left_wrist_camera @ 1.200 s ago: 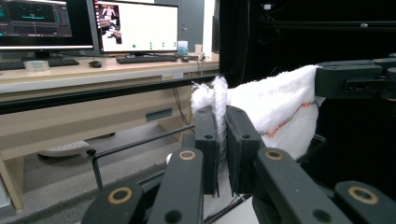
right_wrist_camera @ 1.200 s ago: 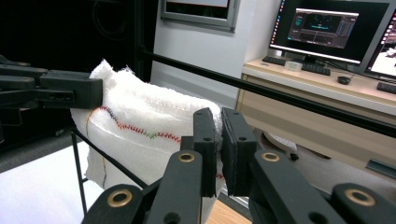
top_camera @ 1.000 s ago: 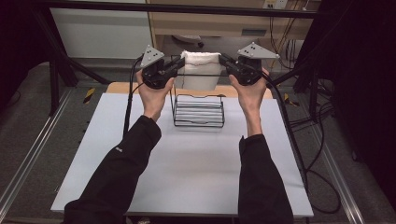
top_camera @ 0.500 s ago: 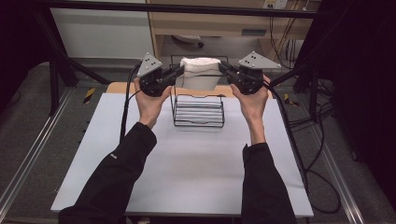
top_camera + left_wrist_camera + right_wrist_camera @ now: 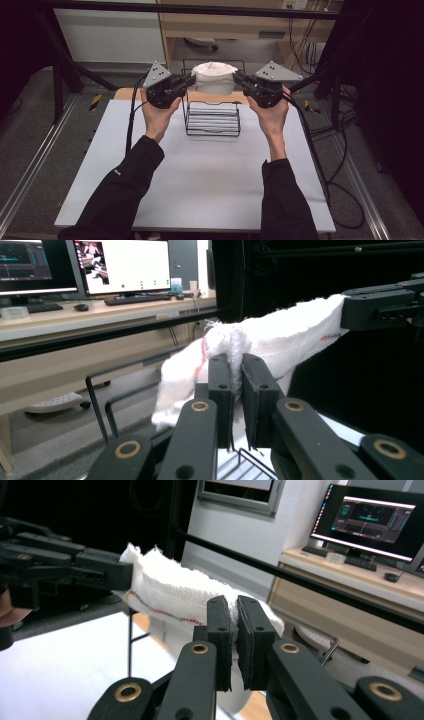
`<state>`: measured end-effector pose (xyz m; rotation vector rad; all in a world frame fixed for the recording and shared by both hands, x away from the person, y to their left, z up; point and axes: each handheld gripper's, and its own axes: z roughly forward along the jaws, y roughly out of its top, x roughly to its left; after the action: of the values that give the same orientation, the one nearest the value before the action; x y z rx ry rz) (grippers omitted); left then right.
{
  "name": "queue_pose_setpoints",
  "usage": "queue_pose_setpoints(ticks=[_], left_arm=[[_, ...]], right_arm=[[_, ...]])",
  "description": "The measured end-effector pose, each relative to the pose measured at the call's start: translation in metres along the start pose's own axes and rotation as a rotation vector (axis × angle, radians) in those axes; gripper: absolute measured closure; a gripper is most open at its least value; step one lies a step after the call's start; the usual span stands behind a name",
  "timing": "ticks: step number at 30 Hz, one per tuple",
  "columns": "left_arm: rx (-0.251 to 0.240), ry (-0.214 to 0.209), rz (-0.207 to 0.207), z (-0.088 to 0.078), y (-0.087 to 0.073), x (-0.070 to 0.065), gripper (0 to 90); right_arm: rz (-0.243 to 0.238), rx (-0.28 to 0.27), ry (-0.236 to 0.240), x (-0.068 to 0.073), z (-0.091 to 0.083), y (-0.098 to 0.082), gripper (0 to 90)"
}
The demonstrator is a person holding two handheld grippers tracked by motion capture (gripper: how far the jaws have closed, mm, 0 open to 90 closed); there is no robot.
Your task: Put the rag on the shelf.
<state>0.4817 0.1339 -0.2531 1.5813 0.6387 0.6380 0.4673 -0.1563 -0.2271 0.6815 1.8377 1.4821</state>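
- The white table top (image 5: 200,190) is the biggest thing in the high view; two dark-sleeved forearms reach over it from the near edge.
- One black wire basket (image 5: 212,119) stands on the far middle of the table, between the two hands. Through its wires only the table surface shows; what else may lie inside cannot be made out.
- One white cloth (image 5: 214,77) hangs in the air above and behind the basket, stretched between the two grippers. It is a coarse, fluffy weave, bunched and sagging in the middle, with a thin red stitched line along it (image 5: 160,611) and frayed edges.
- The left gripper (image 5: 187,81) has its jaws pressed together on one end of the cloth; in the left gripper view the fabric (image 5: 235,342) is pinched tight between the two black pads, with hardly any gap.
- The right gripper (image 5: 239,80) is likewise clamped on the other end; in the right gripper view the cloth bulges up behind the nearly touching pads (image 5: 220,625).
- Two grippers, one cloth, one basket.
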Motion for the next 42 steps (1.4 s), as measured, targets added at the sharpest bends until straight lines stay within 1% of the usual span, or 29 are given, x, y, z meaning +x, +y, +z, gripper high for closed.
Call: queue_pose_setpoints(ticks=[4,5,8,10,13,16,18,21,22,24,25,26,27,28,30,31,33,35,38,42], left_arm=[[0.024,-0.007,0.004,-0.003,-0.007,-0.003,83.4],[0.025,-0.009,0.002,-0.003,-0.009,-0.004,83.4],[0.049,-0.017,0.007,-0.003,-0.013,-0.005,82.6],[0.061,-0.019,0.014,-0.005,-0.013,-0.005,81.7],[0.071,-0.018,0.013,-0.009,-0.011,-0.005,79.6],[0.068,-0.019,0.01,-0.016,-0.004,-0.003,73.8],[0.054,-0.015,-0.007,-0.02,0.003,0.0,70.4],[0.034,-0.002,-0.026,-0.024,0.017,0.003,68.6],[0.03,0.005,-0.028,-0.024,0.022,0.004,68.5],[0.021,0.005,-0.046,-0.023,0.031,0.003,68.6],[0.029,0.006,-0.053,-0.021,0.035,0.002,68.9],[0.05,0.01,-0.054,-0.018,0.038,0.0,69.4],[0.066,-0.001,-0.057,-0.015,0.04,-0.003,70.5],[0.087,-0.015,-0.05,-0.012,0.039,-0.006,73.3],[0.145,-0.028,-0.023,-0.005,0.035,-0.014,79.7],[0.172,-0.035,-0.017,-0.001,0.03,-0.017,83.0],[0.207,-0.049,-0.031,0.005,0.019,-0.021,88.9],[0.236,-0.044,-0.038,0.011,0.008,-0.021,89.6],[0.253,-0.027,-0.048,0.018,-0.004,-0.018,89.8],[0.263,0.006,-0.031,0.024,-0.008,-0.016,89.9]], right_arm=[[0.001,0.021,0.012,0.007,-0.005,-0.01,85.2],[0.004,0.025,0.017,0.009,-0.006,-0.013,85.2],[0.005,0.039,0.025,0.011,-0.007,-0.02,85.2],[0.01,0.046,0.027,0.012,-0.007,-0.024,85.1],[0.009,0.054,0.029,0.014,-0.006,-0.029,85.2],[0.0,0.065,0.031,0.015,-0.005,-0.033,85.1],[0.0,0.067,0.033,0.016,-0.005,-0.036,85.1],[-0.006,0.077,0.03,0.017,-0.005,-0.039,85.2],[-0.01,0.08,0.029,0.017,-0.004,-0.039,85.2],[-0.012,0.083,0.031,0.018,-0.004,-0.039,85.2],[-0.013,0.083,0.03,0.018,-0.004,-0.039,85.2],[-0.013,0.084,0.029,0.018,-0.004,-0.039,85.2],[-0.014,0.084,0.029,0.017,-0.004,-0.039,85.2],[-0.013,0.083,0.029,0.017,-0.004,-0.039,85.2],[-0.015,0.084,0.027,0.018,-0.003,-0.04,85.1],[-0.017,0.084,0.025,0.018,-0.003,-0.04,85.1],[-0.019,0.087,0.024,0.018,-0.003,-0.04,84.9],[-0.018,0.089,0.024,0.019,-0.002,-0.041,84.8],[-0.021,0.097,0.026,0.019,-0.001,-0.042,84.2],[-0.015,0.1,0.029,0.019,-0.001,-0.042,82.5]])
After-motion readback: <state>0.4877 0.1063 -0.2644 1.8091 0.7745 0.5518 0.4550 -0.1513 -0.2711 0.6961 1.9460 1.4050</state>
